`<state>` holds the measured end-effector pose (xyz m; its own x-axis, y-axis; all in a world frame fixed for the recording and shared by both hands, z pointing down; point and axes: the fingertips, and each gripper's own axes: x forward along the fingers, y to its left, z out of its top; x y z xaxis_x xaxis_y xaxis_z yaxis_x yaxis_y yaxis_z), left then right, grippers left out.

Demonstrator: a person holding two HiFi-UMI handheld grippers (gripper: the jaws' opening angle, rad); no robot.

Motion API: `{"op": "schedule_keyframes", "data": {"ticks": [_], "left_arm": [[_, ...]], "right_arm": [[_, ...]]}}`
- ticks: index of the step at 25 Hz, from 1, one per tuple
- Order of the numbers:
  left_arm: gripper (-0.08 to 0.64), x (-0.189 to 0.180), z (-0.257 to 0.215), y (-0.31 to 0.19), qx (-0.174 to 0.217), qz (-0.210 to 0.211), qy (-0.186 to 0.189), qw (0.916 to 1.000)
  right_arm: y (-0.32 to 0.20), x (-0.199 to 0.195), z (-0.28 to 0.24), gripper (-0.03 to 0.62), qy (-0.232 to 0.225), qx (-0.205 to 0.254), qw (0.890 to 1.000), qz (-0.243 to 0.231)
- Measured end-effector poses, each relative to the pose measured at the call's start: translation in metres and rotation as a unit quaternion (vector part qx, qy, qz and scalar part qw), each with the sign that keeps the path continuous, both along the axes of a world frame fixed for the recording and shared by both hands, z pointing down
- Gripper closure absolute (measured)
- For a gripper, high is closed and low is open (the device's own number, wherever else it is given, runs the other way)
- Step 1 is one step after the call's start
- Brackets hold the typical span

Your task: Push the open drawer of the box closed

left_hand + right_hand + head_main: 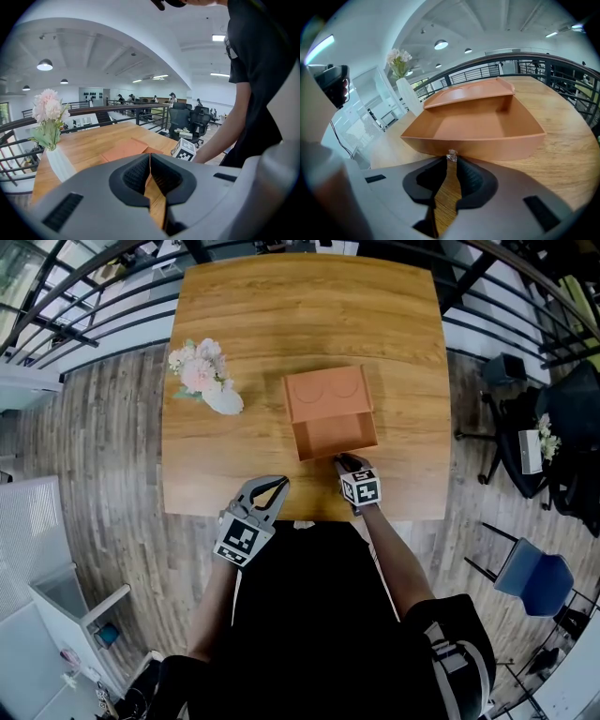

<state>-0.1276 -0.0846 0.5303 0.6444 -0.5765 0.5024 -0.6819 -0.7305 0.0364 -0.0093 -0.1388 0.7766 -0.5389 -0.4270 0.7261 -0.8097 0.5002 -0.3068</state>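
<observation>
An orange-brown box (325, 393) stands mid-table with its drawer (334, 435) pulled out toward me, empty inside. In the right gripper view the drawer's front wall (487, 146) fills the near ground, with a small clear knob (451, 155) at its middle. My right gripper (343, 463) is at that front wall, and its jaws are shut on the knob (451, 160). My left gripper (279, 483) hovers by the table's front edge, left of the drawer, shut and empty (150, 157). From there the box (124, 150) lies ahead.
A white vase of pink flowers (204, 376) stands left of the box, also visible as the vase (407, 93) and the flowers (48, 117). The wooden table (403, 334) is ringed by a dark railing (84, 306). Chairs (525, 573) stand on the floor to the right.
</observation>
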Motion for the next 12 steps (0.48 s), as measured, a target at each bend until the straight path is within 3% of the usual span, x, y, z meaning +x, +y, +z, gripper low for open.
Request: {"op": "schedule_keyframes", "data": {"ticks": [12], "left_arm": [[0.535, 0.0036, -0.0044, -0.0032, 0.002, 0.003, -0.002, 1.0000]], "right_arm": [[-0.0039, -0.0061, -0.0045, 0.512, -0.011, -0.003, 1.000, -0.004]]}}
